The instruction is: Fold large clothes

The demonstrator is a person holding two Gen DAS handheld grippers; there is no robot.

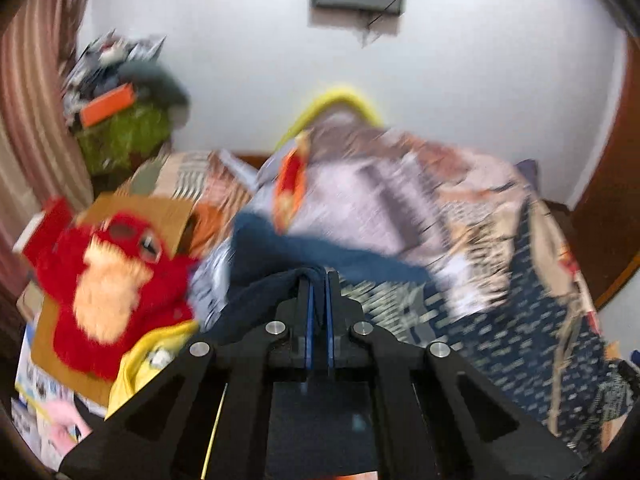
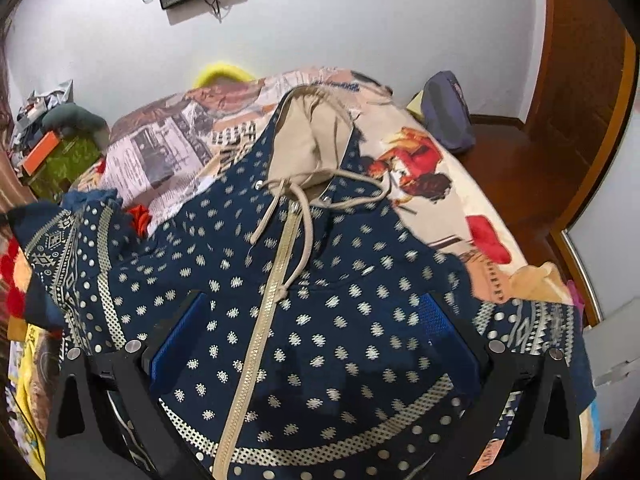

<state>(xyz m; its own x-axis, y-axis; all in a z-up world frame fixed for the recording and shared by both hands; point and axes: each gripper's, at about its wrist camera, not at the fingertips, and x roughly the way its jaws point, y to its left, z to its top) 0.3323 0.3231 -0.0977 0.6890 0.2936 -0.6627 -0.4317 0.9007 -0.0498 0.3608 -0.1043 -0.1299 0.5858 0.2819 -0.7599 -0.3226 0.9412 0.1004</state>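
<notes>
A navy hoodie (image 2: 320,300) with a cream dot pattern, beige zipper and beige hood (image 2: 308,140) lies spread on the bed, front up. My right gripper (image 2: 316,320) is open, its blue pads wide apart just above the hoodie's chest. My left gripper (image 1: 319,280) is shut on a fold of the hoodie's dark blue sleeve (image 1: 280,256) and holds it up over the bed; that view is motion-blurred. The lifted sleeve also shows at the left of the right wrist view (image 2: 68,240).
The bed has a printed bedsheet (image 2: 440,184). A red plush toy (image 1: 108,276) and cardboard box (image 1: 160,208) sit left of the bed. A cluttered green-covered stand (image 1: 120,128) is at back left. A purple bag (image 2: 448,108) and wooden door (image 2: 580,100) are on the right.
</notes>
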